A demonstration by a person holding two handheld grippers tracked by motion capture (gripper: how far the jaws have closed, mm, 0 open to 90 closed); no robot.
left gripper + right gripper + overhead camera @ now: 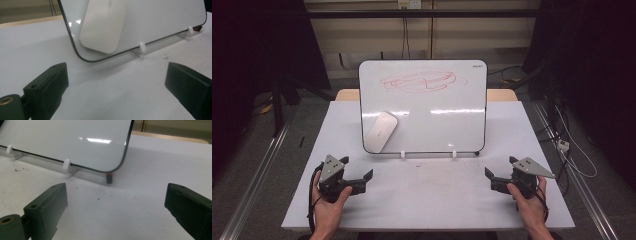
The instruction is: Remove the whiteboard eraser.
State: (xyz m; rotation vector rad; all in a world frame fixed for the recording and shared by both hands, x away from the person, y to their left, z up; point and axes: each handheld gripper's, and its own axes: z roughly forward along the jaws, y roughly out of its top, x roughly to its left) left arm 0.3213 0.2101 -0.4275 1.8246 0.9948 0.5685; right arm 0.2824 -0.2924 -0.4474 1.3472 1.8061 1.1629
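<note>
A whiteboard stands tilted back near the middle of the counter, toward its far edge, propped on small white clips. Red scribbles cross its upper part. A white eraser sits on the board's face at its lower left corner, touching the surface just above the bottom rim.

The left gripper is held low over the counter near the front left corner, well apart from the board. Its fingers stand wide open with nothing between them, and in the left gripper view they point at the eraser and the board's lower left corner.

The right gripper is held near the front right corner, fingers likewise spread wide and holding nothing, aimed at the board's lower right corner, where a small dark foot rests on the counter
</note>
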